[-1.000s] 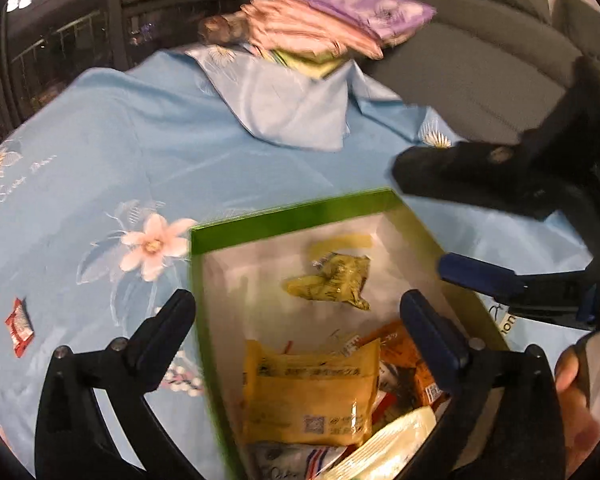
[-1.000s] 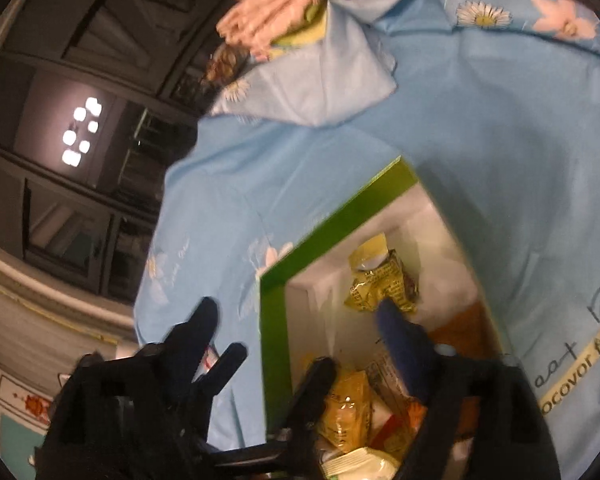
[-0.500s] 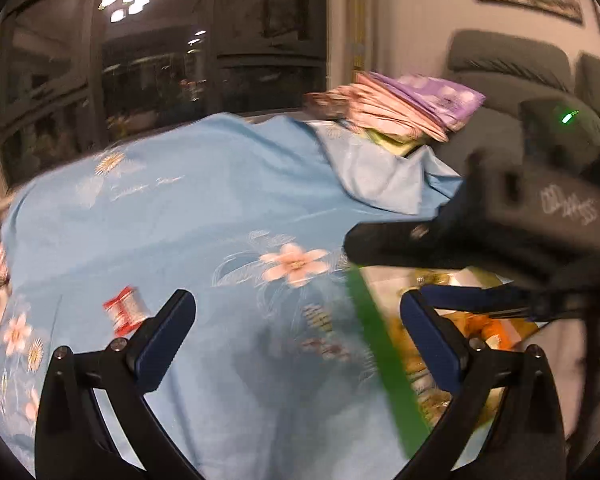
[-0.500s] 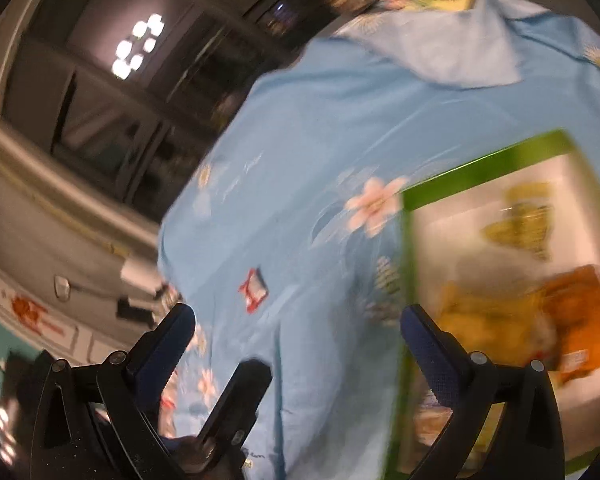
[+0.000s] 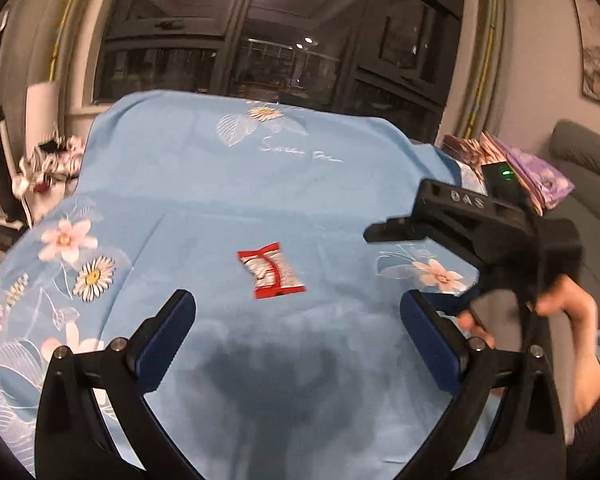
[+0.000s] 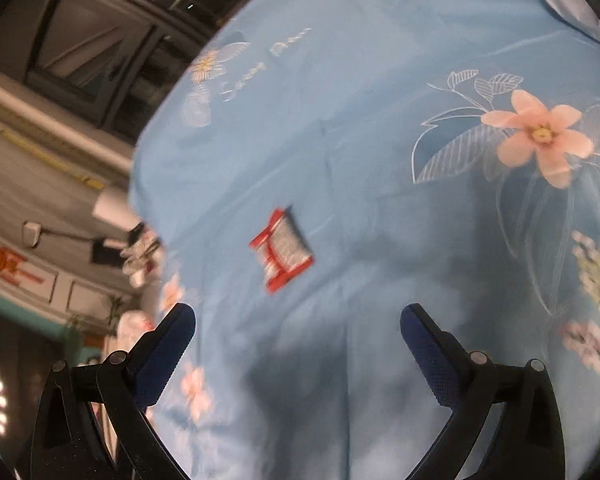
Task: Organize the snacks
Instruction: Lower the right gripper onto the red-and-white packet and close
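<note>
A small red and white snack packet (image 5: 271, 270) lies flat on the light blue flowered tablecloth (image 5: 228, 184). It also shows in the right wrist view (image 6: 282, 250). My left gripper (image 5: 296, 336) is open and empty, a little short of the packet. My right gripper (image 6: 296, 342) is open and empty, above the cloth with the packet ahead of it. The right gripper's black body (image 5: 476, 224) shows at the right of the left wrist view, held by a hand (image 5: 576, 328). The green box is out of view.
A pile of pink and purple snack bags (image 5: 516, 168) sits at the far right edge of the table. A grey sofa (image 5: 588, 168) stands beyond it. Dark windows (image 5: 260, 60) are behind the table. More wrapped items (image 5: 48, 164) lie off the far left edge.
Both grippers have swung left, away from the green box of snacks, which has left both views. The red packet now lies ahead of both grippers. Both stay open.
</note>
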`<state>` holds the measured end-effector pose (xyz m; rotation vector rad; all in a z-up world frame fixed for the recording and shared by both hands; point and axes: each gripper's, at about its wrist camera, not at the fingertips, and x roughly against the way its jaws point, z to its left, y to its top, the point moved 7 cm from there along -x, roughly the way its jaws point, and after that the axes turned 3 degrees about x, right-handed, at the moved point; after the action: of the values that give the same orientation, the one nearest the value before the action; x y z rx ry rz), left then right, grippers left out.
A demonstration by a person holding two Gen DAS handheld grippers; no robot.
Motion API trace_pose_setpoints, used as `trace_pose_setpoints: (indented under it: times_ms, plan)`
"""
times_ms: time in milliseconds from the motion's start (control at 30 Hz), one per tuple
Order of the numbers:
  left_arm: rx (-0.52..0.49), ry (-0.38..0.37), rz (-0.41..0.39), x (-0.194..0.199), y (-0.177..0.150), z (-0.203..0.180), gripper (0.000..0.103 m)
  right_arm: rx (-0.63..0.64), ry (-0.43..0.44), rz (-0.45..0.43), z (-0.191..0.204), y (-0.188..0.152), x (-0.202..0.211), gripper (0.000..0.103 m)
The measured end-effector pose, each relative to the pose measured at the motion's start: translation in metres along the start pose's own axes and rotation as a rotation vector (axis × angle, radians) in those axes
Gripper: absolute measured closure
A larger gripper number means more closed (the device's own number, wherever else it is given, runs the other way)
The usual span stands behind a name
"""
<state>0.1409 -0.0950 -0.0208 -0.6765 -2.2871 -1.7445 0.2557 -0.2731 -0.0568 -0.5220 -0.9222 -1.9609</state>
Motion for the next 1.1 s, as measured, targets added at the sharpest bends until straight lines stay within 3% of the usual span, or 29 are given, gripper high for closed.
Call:
trace_pose_setpoints:
  times_ms: [100, 200, 300, 400, 467, 533, 567, 600, 633, 767, 900, 1033, 1100]
  plan:
    - [0.043, -0.003, 0.034, -0.01, -0.01, 0.025, 0.0, -0.05, 0.053, 0.031, -0.003, 0.011, -0.037, 0.0]
    - [0.072, 0.0, 0.062, -0.01, -0.012, 0.041, 0.0, -0.055, 0.017, 0.011, -0.008, 0.021, -0.058, 0.0]
    - [0.099, 0.045, 0.011, -0.007, -0.009, 0.058, 0.0, 0.038, -0.016, 0.037, 0.008, 0.022, -0.086, 0.0]
    - [0.075, 0.101, 0.014, -0.009, -0.011, 0.064, 0.0, 0.204, -0.094, 0.09, 0.037, 0.011, -0.116, 0.001]
    - [0.082, 0.109, 0.021, -0.01, -0.012, 0.067, 0.0, 0.31, -0.201, 0.084, 0.052, 0.004, -0.135, 0.002]
    - [0.104, 0.11, 0.026, -0.008, -0.013, 0.071, 0.0, 0.397, -0.341, 0.04, 0.06, 0.005, -0.149, 0.016]
    - [0.131, 0.109, 0.029, -0.007, -0.014, 0.076, 0.0, 0.427, -0.383, 0.025, 0.063, 0.003, -0.15, 0.035]
    - [0.156, 0.111, 0.034, -0.008, -0.014, 0.082, 0.0, 0.456, -0.431, 0.01, 0.065, 0.004, -0.154, 0.048]
    - [0.182, 0.109, 0.039, -0.01, -0.014, 0.089, 0.0, 0.471, -0.461, -0.007, 0.067, 0.005, -0.154, 0.048]
    - [0.321, 0.085, 0.054, -0.009, -0.013, 0.111, 0.0, 0.412, -0.388, -0.013, 0.064, 0.003, -0.145, 0.052]
    - [0.378, 0.082, 0.043, 0.0, -0.011, 0.12, 0.0, 0.402, -0.293, 0.024, 0.057, -0.017, -0.117, 0.053]
    - [0.324, 0.139, 0.07, 0.008, -0.017, 0.117, 0.0, 0.567, -0.248, 0.091, 0.061, -0.078, -0.075, 0.053]
    - [0.291, 0.115, 0.117, 0.013, -0.028, 0.109, 0.001, 0.671, -0.243, 0.128, 0.064, -0.115, -0.054, 0.053]
